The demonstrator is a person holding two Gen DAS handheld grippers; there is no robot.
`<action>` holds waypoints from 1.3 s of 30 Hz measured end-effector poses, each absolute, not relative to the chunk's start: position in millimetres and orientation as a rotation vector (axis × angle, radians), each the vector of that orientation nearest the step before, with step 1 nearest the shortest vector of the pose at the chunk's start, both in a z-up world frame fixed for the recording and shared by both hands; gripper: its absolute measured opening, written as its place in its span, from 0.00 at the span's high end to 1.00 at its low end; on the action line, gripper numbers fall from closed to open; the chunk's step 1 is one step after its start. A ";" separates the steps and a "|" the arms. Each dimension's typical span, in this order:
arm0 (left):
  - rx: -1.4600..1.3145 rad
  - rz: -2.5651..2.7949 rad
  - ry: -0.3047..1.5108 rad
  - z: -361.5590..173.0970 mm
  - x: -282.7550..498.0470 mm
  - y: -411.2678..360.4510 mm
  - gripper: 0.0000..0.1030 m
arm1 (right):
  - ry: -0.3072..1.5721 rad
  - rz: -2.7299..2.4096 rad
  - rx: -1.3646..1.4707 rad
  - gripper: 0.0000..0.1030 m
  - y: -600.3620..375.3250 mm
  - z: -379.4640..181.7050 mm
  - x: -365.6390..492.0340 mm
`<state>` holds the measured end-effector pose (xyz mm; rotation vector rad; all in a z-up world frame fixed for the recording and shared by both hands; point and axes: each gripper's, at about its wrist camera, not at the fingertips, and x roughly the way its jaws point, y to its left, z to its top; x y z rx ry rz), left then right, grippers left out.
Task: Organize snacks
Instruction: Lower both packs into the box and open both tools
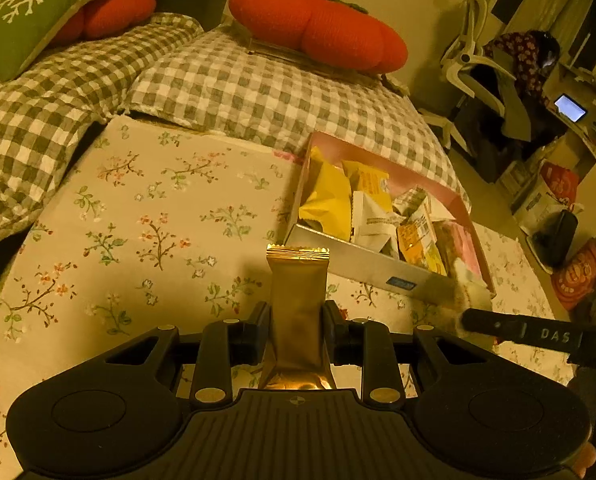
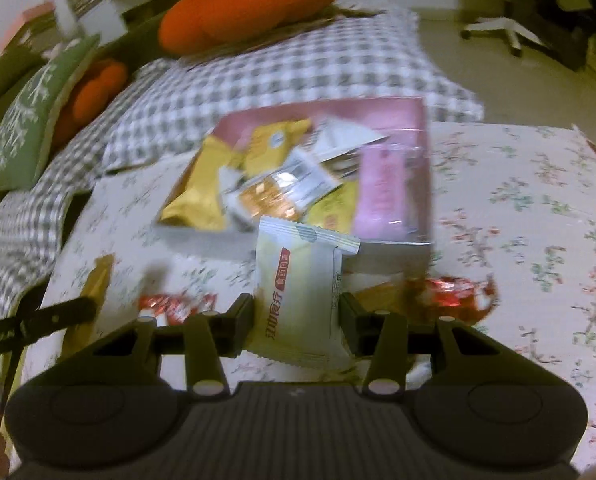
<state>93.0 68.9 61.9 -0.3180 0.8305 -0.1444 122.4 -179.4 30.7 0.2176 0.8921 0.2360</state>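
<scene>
My left gripper (image 1: pixel 296 312) is shut on a gold snack packet (image 1: pixel 296 304), held upright above the floral cloth, just left of the snack box's near corner. The pink-lined box (image 1: pixel 381 270) holds several yellow, white and pink packets. My right gripper (image 2: pixel 296 312) is shut on a white packet with a red label (image 2: pixel 298 292), in front of the box (image 2: pixel 393 250). The right gripper also shows in the left wrist view (image 1: pixel 473 312) at the box's near right corner. Red-wrapped candies (image 2: pixel 453 290) and a gold packet (image 2: pixel 98 276) show by the box.
A floral cloth (image 1: pixel 146 216) covers the surface. Checked bedding (image 1: pixel 234 84), orange cushions (image 1: pixel 317 24) and a green pillow (image 1: pixel 30 8) lie behind. A white chair (image 1: pixel 469 52) and floor clutter (image 1: pixel 553 208) stand to the right.
</scene>
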 end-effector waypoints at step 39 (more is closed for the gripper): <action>-0.222 -0.252 0.756 56.4 212.1 -8.2 0.75 | 0.834 0.227 0.372 0.59 -184.7 33.8 185.1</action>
